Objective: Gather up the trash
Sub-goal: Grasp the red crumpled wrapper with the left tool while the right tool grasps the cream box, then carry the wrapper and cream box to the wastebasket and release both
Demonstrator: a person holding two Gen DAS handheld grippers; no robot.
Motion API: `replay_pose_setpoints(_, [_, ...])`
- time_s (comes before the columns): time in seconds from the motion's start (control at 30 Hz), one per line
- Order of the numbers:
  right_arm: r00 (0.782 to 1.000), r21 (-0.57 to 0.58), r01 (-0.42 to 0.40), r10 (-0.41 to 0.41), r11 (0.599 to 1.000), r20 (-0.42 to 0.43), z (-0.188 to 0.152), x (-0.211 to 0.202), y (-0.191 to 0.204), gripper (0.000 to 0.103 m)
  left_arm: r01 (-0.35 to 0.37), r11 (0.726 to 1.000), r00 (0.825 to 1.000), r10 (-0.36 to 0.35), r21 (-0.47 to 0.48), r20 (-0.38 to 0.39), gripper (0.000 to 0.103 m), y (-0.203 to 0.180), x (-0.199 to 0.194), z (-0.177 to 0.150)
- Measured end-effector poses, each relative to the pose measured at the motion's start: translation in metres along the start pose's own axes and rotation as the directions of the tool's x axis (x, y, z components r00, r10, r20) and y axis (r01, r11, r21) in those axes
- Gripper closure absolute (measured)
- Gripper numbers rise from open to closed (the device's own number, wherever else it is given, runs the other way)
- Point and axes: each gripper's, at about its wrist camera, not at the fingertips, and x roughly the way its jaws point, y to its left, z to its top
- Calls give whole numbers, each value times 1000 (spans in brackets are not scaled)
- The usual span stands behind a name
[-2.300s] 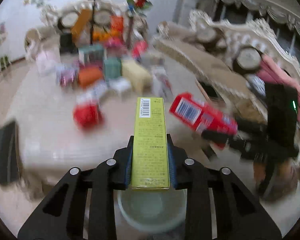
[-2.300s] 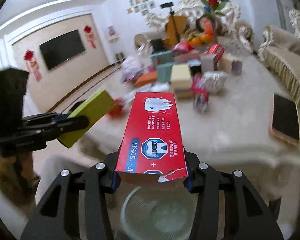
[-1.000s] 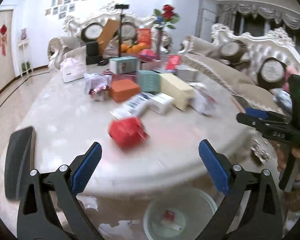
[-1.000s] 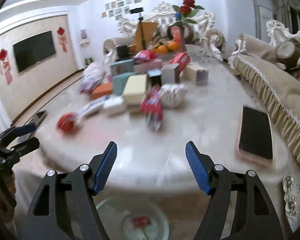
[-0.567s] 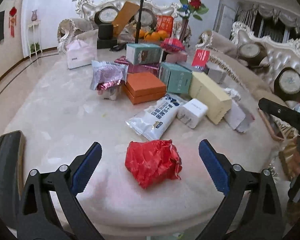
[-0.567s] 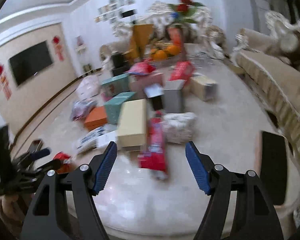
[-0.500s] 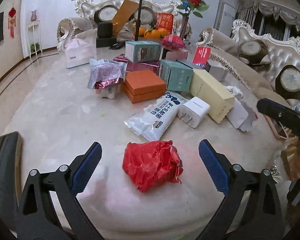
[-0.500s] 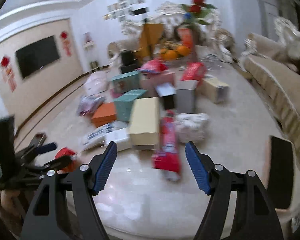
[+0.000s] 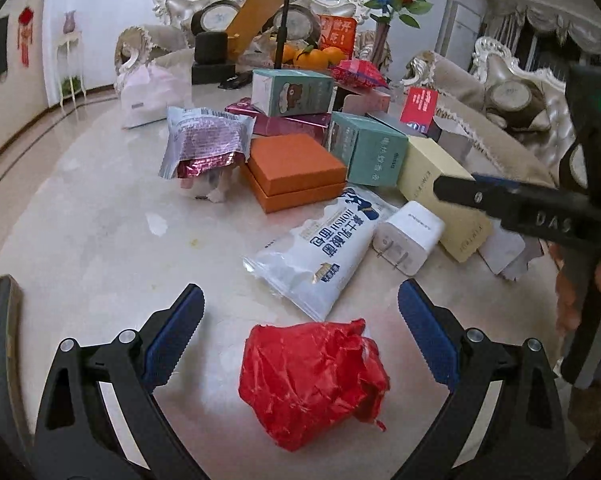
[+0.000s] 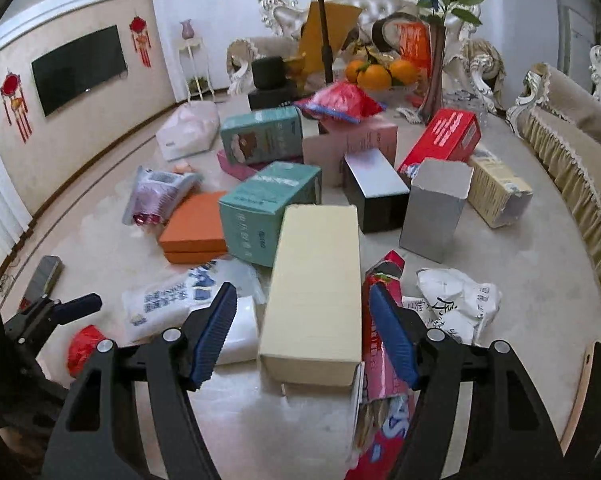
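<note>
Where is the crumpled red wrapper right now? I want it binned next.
In the left wrist view the crumpled red wrapper lies on the table's near edge, between the open left gripper fingers, just in front of the white milk pouch.

Crumpled wrapper (image 9: pixel 312 380) showing bright red. Pouch (image 9: pixel 320 248) showing white with blue print. Flat box (image 9: pixel 296 172) showing orange. Carton (image 9: pixel 370 152) showing teal. Long box (image 10: pixel 316 284) showing pale cream. Plug adapter (image 9: pixel 410 236) showing white. Table (image 9: pixel 100 240) showing glossy beige marble pattern. Claw pads (image 10: pixel 214 330) showing ribbed blue on black arms.
</note>
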Motion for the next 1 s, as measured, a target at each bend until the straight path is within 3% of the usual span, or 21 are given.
replay_pose_setpoints(0.03, [1000, 2, -2, 2, 1000, -3, -1, 1, -1, 52, -1, 1000, 1000, 1, 1, -2, 8, 1, 1, 0])
replay_pose_setpoints(0.13, [1000, 3, 1, -1, 1000, 4, 0, 1, -2, 54, -22, 1000, 1000, 22, 20, -5, 19, 0, 2, -3])
replay_pose_setpoints(0.2, [1000, 23, -12, 12, 1000, 14, -1, -2, -5, 54, -16, 999, 1000, 16, 30, 1, 55, 1, 1, -4])
replay_pose_setpoints(0.23, [999, 45, -30, 29, 999, 30, -2, -6, -9, 55, 11, 1000, 1000, -11, 10, 1, 57, 3, 0, -3])
replay_pose_setpoints(0.47, [986, 119, -124, 108, 985, 130, 0, -37, -26, 56, 39, 999, 999, -39, -25, 7, 59, 9, -3, -3])
replay_pose_setpoints(0.57, [970, 185, -216, 189, 959, 153, -1, -47, -37, 56, 57, 998, 998, -57, -30, 20, 60, 8, -7, -2])
replay_pose_setpoints(0.77, [948, 257, -297, 252, 920, 193, 6, -54, -51, 56, 76, 997, 996, -74, -31, 45, 60, 6, -18, 2])
replay_pose_setpoints(0.87, [917, 325, -385, 319, 864, 238, 5, -61, -64, 56, 94, 995, 994, -91, -39, 57, 60, 6, -25, 3])
replay_pose_setpoints(1.0, [892, 277, -423, 343, 863, 294, -7, -102, -57, 56, 124, 992, 988, -122, -13, 96, 60, -1, -53, 2])
